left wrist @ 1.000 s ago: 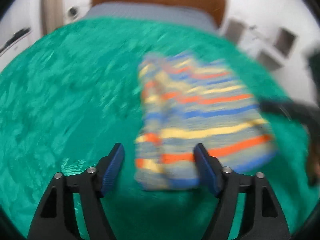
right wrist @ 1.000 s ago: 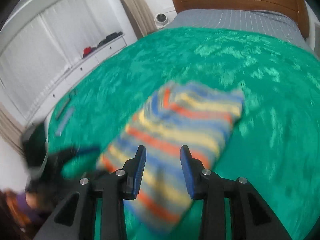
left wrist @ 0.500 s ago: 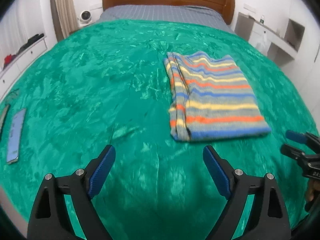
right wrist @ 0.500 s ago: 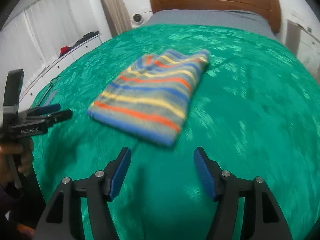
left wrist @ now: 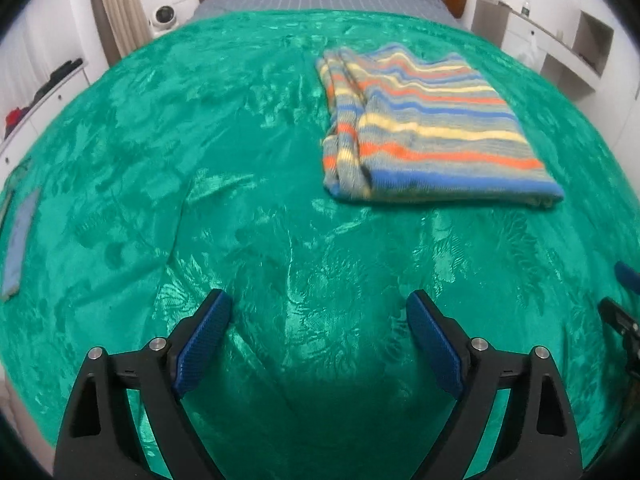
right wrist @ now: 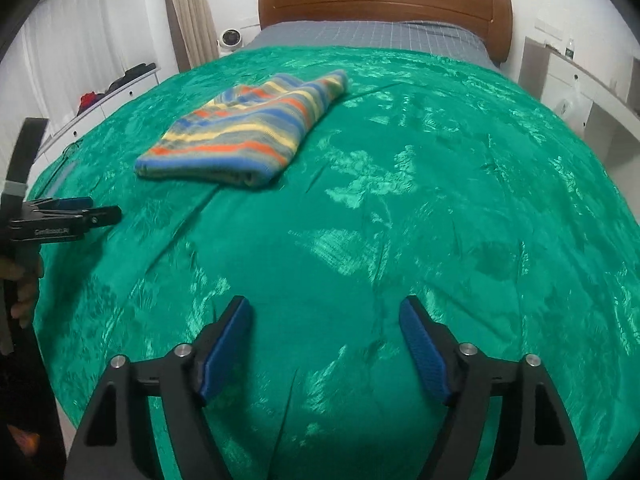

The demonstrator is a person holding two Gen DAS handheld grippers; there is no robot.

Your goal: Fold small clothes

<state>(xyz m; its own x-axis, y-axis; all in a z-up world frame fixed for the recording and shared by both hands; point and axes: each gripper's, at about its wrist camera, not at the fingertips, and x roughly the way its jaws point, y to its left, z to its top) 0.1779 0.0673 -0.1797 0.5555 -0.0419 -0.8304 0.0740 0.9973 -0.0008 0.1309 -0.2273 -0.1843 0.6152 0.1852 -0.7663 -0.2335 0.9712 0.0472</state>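
Lying folded into a flat rectangle on the green bedspread (left wrist: pixel 240 208), the striped knit garment (left wrist: pixel 424 128) shows bands of blue, orange, yellow and grey, with its layered folded edges stacked along the side nearest the middle of the bed. Left wrist view: the left gripper (left wrist: pixel 319 312) hangs over bare bedspread, its blue-padded jaws spread wide and holding nothing, well apart from the garment, which lies ahead and to the right. Right wrist view: the right gripper (right wrist: pixel 325 314) likewise hangs over bare bedspread with its jaws wide apart and empty; the garment (right wrist: pixel 248 132) lies ahead and to the left. The left gripper (right wrist: pixel 86 210) appears side-on at the left edge of this view, held by a hand (right wrist: pixel 24 292) below it. A wooden headboard (right wrist: pixel 384 4) and a grey sheet (right wrist: pixel 368 34) close the far end of the bed. A flat pale blue object (left wrist: pixel 18 248) rests near the bedspread's left edge; what it is cannot be told.
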